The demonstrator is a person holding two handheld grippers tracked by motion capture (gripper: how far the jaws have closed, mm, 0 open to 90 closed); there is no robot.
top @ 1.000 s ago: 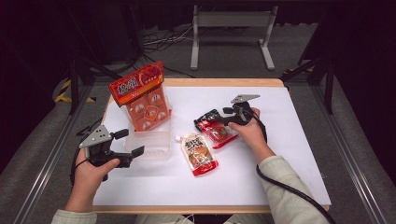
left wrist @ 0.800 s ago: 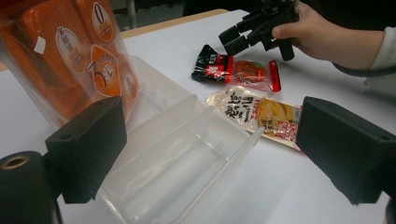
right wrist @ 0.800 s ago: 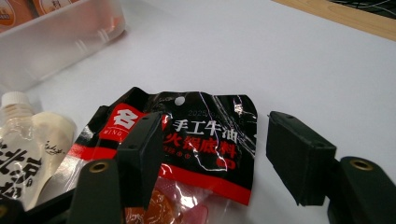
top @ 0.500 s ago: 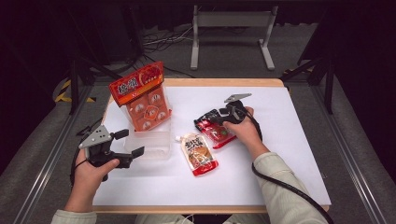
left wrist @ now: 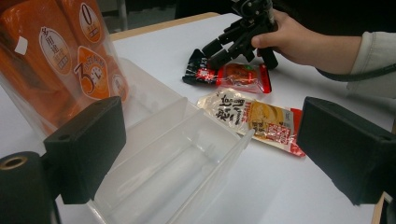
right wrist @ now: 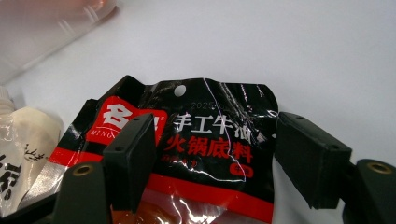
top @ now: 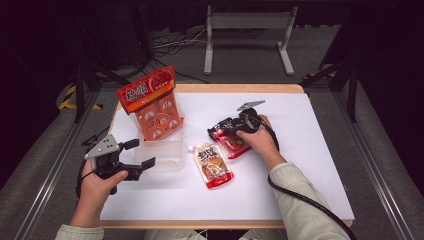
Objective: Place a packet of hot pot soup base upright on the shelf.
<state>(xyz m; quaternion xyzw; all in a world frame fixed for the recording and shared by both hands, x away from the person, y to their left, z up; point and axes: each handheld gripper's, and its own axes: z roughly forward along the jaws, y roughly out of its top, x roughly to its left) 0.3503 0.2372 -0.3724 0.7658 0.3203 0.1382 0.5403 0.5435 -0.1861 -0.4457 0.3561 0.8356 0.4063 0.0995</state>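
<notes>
Black-and-red foil packet [top: 229,139] lies flat on the white tabletop [top: 310,150], centre of the high view, just right of a cream sauce pouch [top: 213,164]. Right gripper [top: 225,131] is down over the packet's upper end. In the right gripper view its fingers [right wrist: 133,154] stand wide apart on either side of the black top edge, nothing clamped between them; whether they touch the film I cannot tell.

Handling, judged: packet looks light, soft and crinkly, with glossy, slippery film. It should flex and droop if lifted by one end. Best hold is likely the flat sealed top strip by the punched hang hole, where the film is doubled; squeezing the filled clear lower part could burst or deform it.

Writing: packet reads 手工牛油 and 火锅底料, with a red 名 badge and small Latin letters beginning "MIN"; the rest is hidden. A date stamp starting 2025 sits near the hole. Pouch lettering is too blurred to read.

Left gripper [top: 141,155] is held at the lower left, fingers [left wrist: 88,140] wide open and empty, either side of a clear plastic box [left wrist: 177,158]. An orange pack [top: 152,105] leans at that box's far end, with "0" and "3" legible on its labels.
</notes>
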